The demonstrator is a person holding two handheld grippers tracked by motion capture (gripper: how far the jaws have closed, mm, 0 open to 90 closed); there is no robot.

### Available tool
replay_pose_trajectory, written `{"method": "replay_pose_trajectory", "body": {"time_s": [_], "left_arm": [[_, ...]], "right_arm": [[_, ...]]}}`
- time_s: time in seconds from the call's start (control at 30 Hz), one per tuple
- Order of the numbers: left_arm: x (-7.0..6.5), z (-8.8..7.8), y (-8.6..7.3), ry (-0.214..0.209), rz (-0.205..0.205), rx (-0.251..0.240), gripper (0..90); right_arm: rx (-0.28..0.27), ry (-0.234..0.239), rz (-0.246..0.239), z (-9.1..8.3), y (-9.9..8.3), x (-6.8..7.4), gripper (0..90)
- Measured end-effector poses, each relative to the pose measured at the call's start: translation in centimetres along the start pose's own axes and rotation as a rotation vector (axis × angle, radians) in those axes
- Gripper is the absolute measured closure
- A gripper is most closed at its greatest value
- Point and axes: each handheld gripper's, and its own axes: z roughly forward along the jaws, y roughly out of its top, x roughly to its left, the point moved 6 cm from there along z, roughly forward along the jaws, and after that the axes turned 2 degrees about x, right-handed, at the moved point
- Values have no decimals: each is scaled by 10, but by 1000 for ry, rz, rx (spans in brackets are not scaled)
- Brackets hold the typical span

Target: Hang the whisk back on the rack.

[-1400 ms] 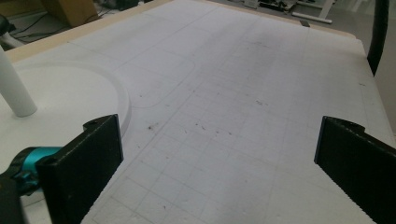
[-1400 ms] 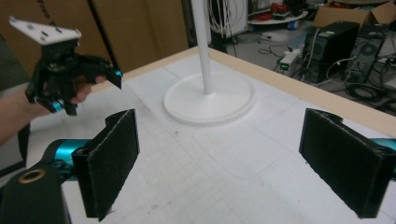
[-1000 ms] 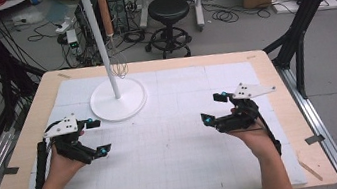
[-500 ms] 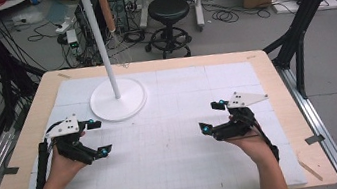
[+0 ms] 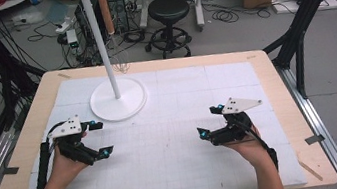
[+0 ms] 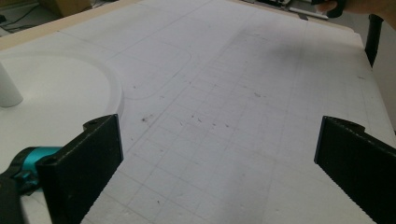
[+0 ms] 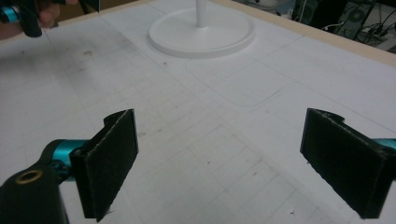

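Since a second ago the right gripper (image 5: pixel 211 121) has drifted a little toward the white stand (image 5: pixel 117 99), while the left gripper (image 5: pixel 102 137) sits just in front of the stand's base; both have their jaws wide apart, holding nothing. That suggests an approach toward the stand (its round base rests at the desk's (image 5: pixel 277 88) far left). Between the grippers the white mat (image 5: pixel 167 165) lies bare, with open room to every desk edge.

Matt white mat (image 5: pixel 188 137); wooden table (image 5: pixel 275 78); glossy white stand (image 5: pixel 118 100).
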Motion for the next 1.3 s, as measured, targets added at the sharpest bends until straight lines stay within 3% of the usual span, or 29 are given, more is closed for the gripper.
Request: {"method": "replay_pose_trajectory", "body": {"time_s": [0.13, 0.47, 1.3], "left_arm": [[0, 2, 0, -3, 1, 5, 17], [1, 2, -1, 4, -3, 4, 17], [0, 1, 1, 1, 1, -4, 17]], "right_arm": [[-9, 11, 34, 5, -7, -4, 105], [-18, 32, 32, 6, -7, -4, 105], [-23, 23, 36, 0, -8, -3, 105]]}}
